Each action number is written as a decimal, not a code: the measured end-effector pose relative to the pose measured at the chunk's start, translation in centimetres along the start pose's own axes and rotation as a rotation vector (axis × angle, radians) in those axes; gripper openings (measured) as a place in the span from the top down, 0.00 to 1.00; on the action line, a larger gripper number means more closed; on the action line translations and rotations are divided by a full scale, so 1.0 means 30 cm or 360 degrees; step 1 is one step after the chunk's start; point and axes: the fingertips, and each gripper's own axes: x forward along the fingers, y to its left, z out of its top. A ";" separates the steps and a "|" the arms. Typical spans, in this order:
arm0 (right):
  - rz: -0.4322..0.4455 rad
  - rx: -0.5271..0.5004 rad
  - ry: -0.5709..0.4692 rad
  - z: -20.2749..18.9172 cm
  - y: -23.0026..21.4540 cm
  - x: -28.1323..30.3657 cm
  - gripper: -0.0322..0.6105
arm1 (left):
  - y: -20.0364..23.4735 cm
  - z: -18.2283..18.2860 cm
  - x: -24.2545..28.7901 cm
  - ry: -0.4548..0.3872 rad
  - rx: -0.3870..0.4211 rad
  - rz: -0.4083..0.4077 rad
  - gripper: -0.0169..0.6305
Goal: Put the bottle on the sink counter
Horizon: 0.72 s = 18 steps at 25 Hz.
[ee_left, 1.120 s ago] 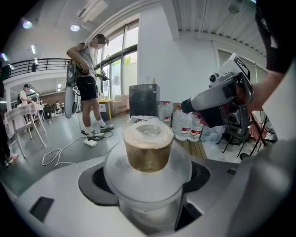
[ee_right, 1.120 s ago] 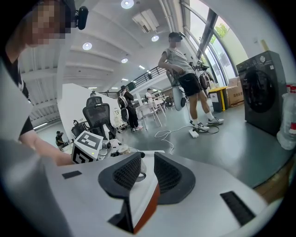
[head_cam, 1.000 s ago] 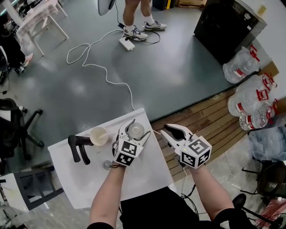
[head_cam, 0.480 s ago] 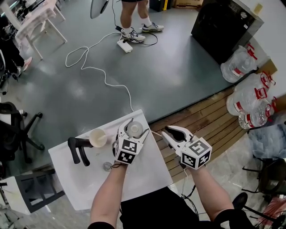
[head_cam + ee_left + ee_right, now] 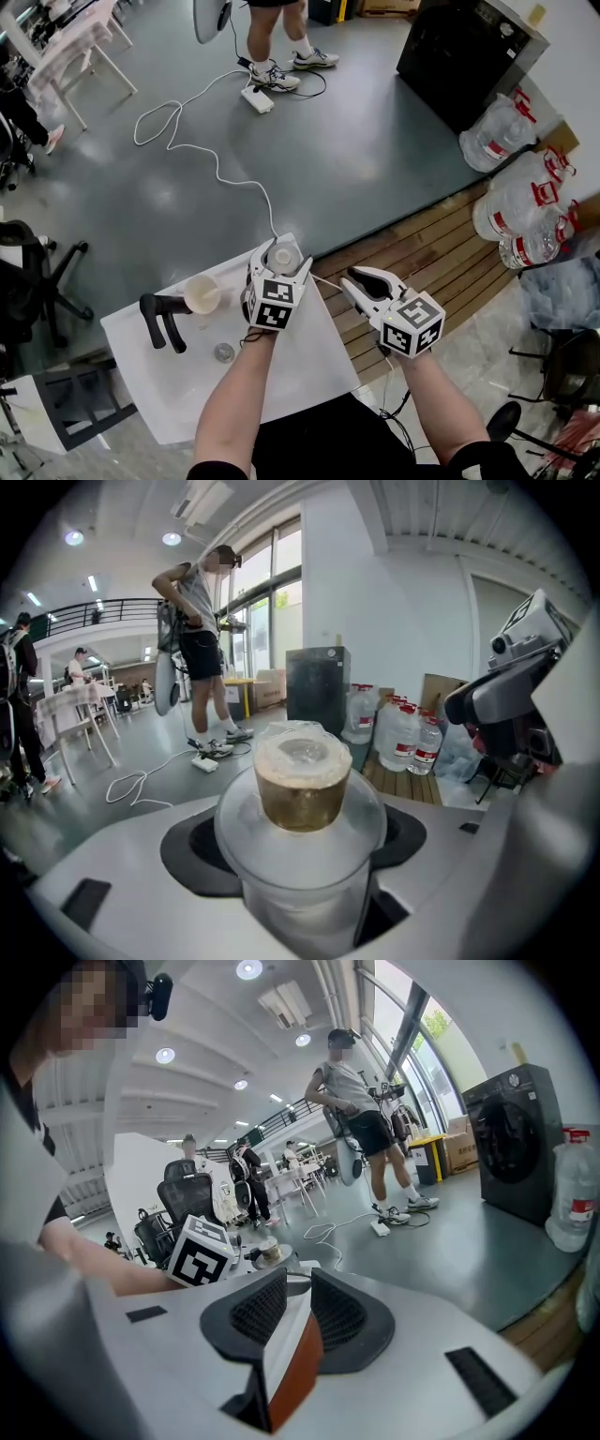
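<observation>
A clear bottle (image 5: 284, 254) with a tan cap is clamped between the fingers of my left gripper (image 5: 280, 260), which is shut on it. In the head view it is over the far right corner of the white sink counter (image 5: 305, 367); I cannot tell whether it rests on it. The left gripper view shows the bottle (image 5: 302, 782) upright, filling the gap of the left gripper (image 5: 300, 860). My right gripper (image 5: 353, 277) hovers past the counter's right edge, shut and holding nothing. In its own view the right gripper (image 5: 289, 1286) points at the left gripper's marker cube.
On the counter are a black faucet (image 5: 159, 318), a pale cup (image 5: 202, 293) and a round drain (image 5: 223, 352). A wooden deck (image 5: 441, 251) lies to the right, with large water jugs (image 5: 511, 208) and a black appliance (image 5: 469, 45). A white cable (image 5: 192, 139) crosses the floor toward a standing person (image 5: 272, 42).
My left gripper has carried the bottle a little farther toward the counter's far right corner. The right gripper has stayed almost where it was.
</observation>
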 end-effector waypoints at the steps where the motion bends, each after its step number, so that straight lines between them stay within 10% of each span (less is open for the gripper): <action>1: -0.0001 0.0003 -0.0001 0.000 -0.003 -0.003 0.80 | 0.004 0.002 0.002 0.0000 -0.0004 0.0010 0.47; 18: 0.0025 0.0015 -0.0001 -0.002 -0.008 -0.007 0.80 | -0.011 -0.029 -0.020 0.0079 0.0017 -0.0049 0.47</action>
